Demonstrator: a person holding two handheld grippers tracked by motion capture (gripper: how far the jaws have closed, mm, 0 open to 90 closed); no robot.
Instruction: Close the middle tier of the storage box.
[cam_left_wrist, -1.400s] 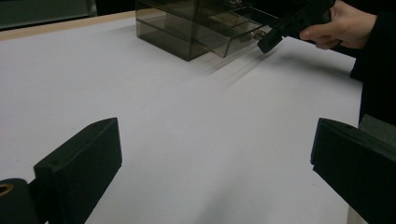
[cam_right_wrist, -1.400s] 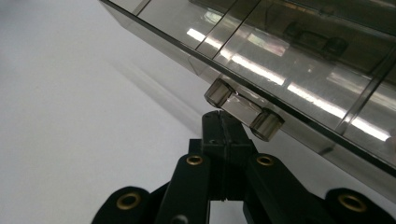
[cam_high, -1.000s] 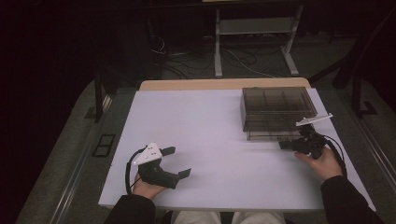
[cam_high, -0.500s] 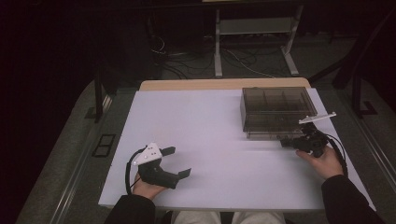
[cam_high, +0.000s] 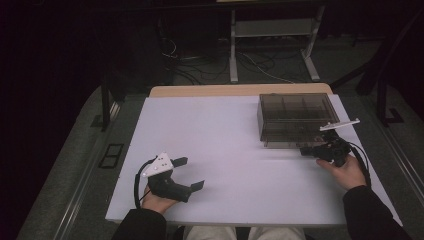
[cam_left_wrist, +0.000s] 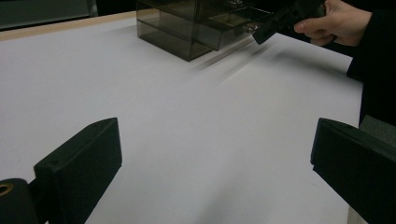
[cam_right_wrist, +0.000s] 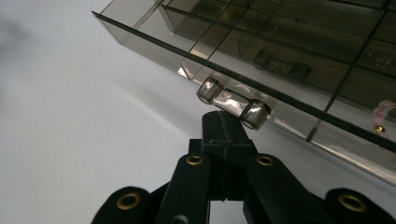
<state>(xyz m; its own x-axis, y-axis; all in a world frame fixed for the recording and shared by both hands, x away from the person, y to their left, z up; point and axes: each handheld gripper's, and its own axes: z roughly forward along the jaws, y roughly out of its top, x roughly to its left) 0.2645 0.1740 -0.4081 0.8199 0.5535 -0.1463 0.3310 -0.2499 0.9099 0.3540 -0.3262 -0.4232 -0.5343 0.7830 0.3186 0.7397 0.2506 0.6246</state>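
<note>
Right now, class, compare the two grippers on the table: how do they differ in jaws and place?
The left gripper has its jaws spread wide; the right gripper has its jaws pressed together. The left gripper sits over bare table near the front edge, with nothing between its jaws; the right gripper's tips are at the clear handle of the smoky plastic drawer box. Both are black, each held in one hand.

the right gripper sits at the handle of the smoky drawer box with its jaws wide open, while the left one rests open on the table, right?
Not quite: the right gripper has its jaws shut together, tips at the clear handle of the drawer box, as the right gripper view shows. The left gripper does rest open.
</note>
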